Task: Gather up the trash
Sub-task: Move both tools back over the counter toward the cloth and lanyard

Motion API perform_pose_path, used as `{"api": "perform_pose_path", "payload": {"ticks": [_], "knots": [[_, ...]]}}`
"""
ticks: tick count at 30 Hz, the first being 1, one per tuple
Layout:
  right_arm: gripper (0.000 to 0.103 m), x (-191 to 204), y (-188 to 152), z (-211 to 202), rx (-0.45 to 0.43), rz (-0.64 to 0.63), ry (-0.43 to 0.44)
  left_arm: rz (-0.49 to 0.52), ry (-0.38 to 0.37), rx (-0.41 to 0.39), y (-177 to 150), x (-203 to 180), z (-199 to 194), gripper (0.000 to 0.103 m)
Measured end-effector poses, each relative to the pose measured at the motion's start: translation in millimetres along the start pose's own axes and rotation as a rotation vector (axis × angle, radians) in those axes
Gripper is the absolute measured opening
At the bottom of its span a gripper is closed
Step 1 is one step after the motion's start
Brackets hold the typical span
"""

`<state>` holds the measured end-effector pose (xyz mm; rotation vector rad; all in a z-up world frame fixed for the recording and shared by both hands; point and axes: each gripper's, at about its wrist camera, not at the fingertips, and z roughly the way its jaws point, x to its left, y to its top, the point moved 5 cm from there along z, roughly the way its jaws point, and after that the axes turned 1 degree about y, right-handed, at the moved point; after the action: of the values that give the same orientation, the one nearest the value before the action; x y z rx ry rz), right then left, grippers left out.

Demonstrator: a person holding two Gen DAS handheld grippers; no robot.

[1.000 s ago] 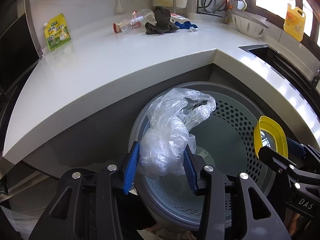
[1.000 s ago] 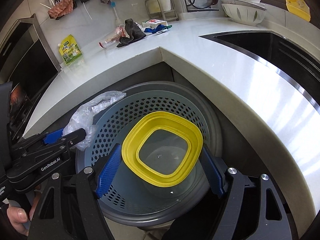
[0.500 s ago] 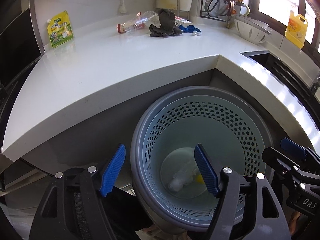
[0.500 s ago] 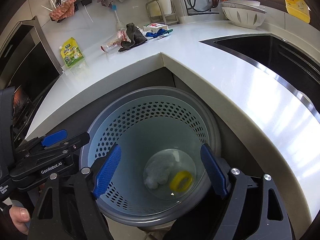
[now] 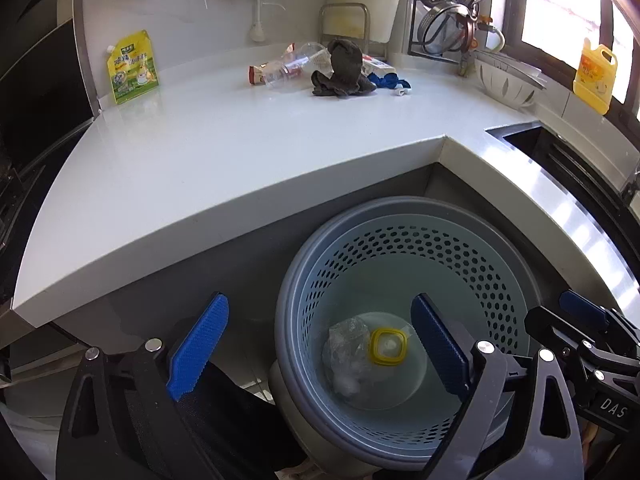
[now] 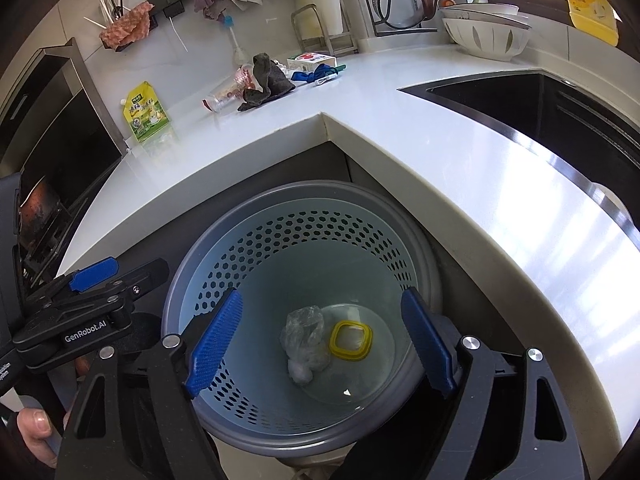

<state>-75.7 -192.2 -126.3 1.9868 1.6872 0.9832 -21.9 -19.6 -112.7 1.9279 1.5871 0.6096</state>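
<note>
While hovering over the perforated bin [image 5: 400, 232]: left gripper [image 5: 320, 344] just spread wide, empty; right gripper [image 6: 320, 344] likewise agape (nothing held). Crumpled plastic bag [image 6: 304, 340] beside yellow-rimmed lid [image 6: 351, 340], both on bin floor.

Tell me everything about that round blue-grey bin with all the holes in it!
The round blue-grey plastic bin stands upright on the floor, tucked in the corner under the white countertop. Its upper wall is dotted with holes; its rim is darker grey. At the bottom lie a crumpled clear plastic bag and a yellow-rimmed lid.
</note>
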Motion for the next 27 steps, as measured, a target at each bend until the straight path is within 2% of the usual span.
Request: {"api": "perform_pose_path", "payload": {"ticks": [6, 14, 17, 21, 27], "knots": [[0.078, 3, 23, -2, -0.025, -0.012, 0.011, -0.026, -0.007, -0.029, 18, 7, 0, 0.094], [0.078, 8, 74, -7, -0.087, -0.03, 0.031, -0.036, 0.023, -0.107, 59, 18, -7, 0.096], [0.078, 8, 90, -7, -0.105, -0.029, 0.03, -0.044, 0.007, -0.126, 73, 20, -8, 0.096], [0.078, 9, 106, -5, -0.119, -0.03, 0.025, -0.045, -0.019, -0.128, 89, 18, -2, 0.096], [0.078, 3, 120, 7, -0.114, 0.002, 0.029, -0.008, -0.019, -0.121, 110, 14, 12, 0.096]]}}
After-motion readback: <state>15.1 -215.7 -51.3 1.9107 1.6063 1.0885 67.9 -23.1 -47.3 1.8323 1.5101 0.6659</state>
